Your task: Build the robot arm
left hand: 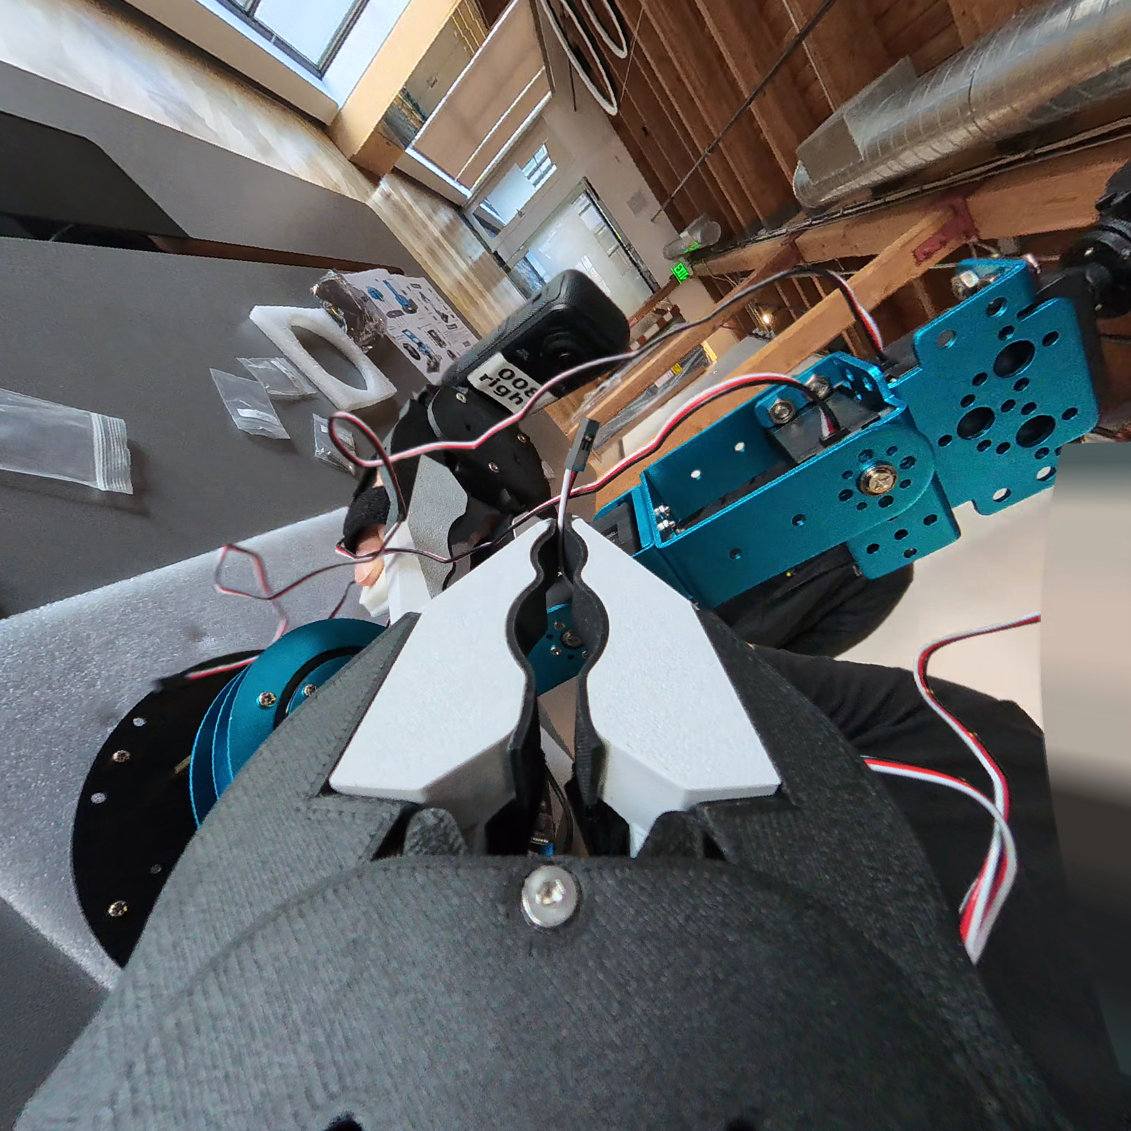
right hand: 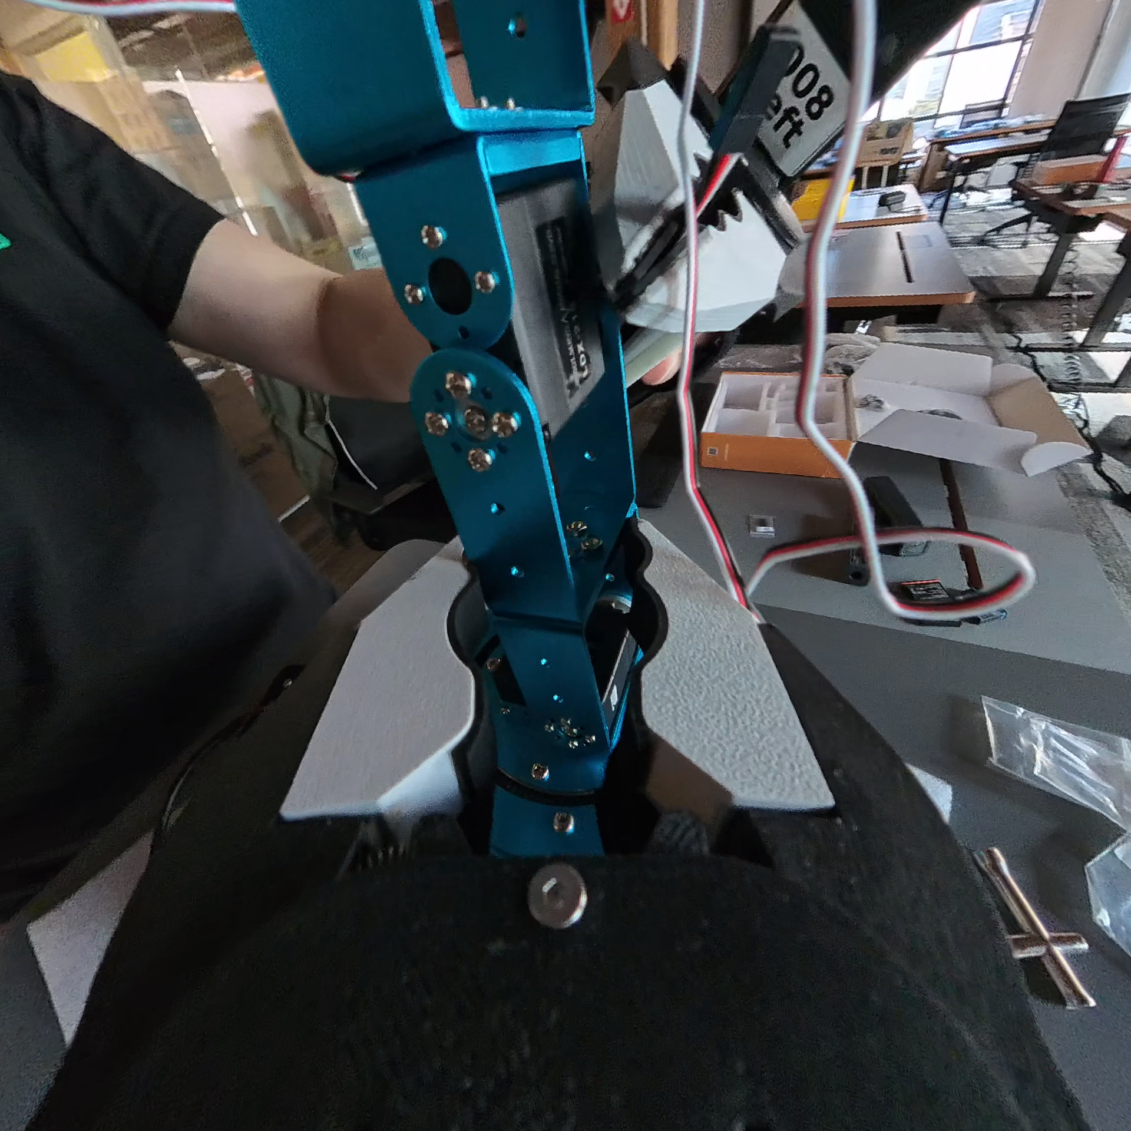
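My left gripper (left hand: 566, 529) is shut on a red, white and black servo cable (left hand: 566, 489). The cable's black plug (left hand: 586, 436) sticks out just past the white fingertips. Beyond it is a blue metal robot arm (left hand: 795, 489) with a blue round base (left hand: 275, 691) at the lower left. My right gripper (right hand: 554, 551) is shut on the lower section of the blue arm (right hand: 538, 673), which rises upright between its white fingers. The left gripper (right hand: 704, 245) shows beside the arm's upper part, pinching the cable (right hand: 690, 367). The right gripper's black housing (left hand: 489, 440) shows behind the cable.
A grey table (right hand: 918, 673) holds an orange box with a white foam insert (right hand: 777, 422), plastic bags (right hand: 1052, 753) and a metal cross wrench (right hand: 1034, 930). A white foam frame (left hand: 324, 355) and small bags (left hand: 61, 440) lie farther off. A person in a black shirt (right hand: 92, 489) stands close on the left. There is about 8 centimetres between the tips of the two grippers.
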Demonstrator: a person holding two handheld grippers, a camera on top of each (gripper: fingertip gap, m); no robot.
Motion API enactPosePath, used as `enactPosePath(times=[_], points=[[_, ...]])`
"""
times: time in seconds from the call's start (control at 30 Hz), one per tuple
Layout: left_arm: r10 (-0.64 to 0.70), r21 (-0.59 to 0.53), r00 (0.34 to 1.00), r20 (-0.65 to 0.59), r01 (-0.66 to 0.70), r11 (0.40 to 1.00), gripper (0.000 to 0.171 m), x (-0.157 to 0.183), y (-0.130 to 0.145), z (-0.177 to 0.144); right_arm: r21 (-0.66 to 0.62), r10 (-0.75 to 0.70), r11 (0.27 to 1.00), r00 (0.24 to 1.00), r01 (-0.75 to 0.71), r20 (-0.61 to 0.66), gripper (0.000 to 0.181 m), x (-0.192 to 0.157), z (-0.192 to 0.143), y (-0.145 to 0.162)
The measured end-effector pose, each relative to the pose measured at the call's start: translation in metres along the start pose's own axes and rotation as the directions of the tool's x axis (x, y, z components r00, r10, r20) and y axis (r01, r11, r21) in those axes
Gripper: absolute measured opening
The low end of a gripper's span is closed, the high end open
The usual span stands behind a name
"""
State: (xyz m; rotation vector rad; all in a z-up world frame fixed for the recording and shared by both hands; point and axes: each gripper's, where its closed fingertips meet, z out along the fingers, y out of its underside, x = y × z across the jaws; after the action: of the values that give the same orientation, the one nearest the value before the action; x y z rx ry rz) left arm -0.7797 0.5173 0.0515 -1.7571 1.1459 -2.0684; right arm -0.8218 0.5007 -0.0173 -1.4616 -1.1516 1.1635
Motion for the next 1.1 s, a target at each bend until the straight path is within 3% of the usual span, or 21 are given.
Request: enactPosePath(times=[0.33,0.77,0.9,1.1], points=[[-0.026,0.108,1.000,0.015,0.024,0.994,0.000,0.000,-0.001,-0.002,-0.084,-0.029,0.996,0.992,0.039,0.125,0.045,-0.003,0.000,0.004],[-0.054,0.274,0.983,0.173,0.005,0.962,0.000,-0.001,-0.002,-0.008,-0.079,-0.017,0.996,0.946,0.045,0.324,0.045,-0.007,0.000,0.006],[-0.085,0.292,0.981,0.175,0.031,0.956,0.000,-0.004,-0.003,-0.003,-0.054,0.001,0.998,0.956,0.015,0.292,0.044,-0.007,-0.001,0.005],[-0.066,0.322,0.979,0.194,0.000,0.947,0.000,-0.005,-0.009,-0.012,0.011,-0.020,1.000,0.992,0.018,0.125,0.036,0.000,-0.002,0.002]])
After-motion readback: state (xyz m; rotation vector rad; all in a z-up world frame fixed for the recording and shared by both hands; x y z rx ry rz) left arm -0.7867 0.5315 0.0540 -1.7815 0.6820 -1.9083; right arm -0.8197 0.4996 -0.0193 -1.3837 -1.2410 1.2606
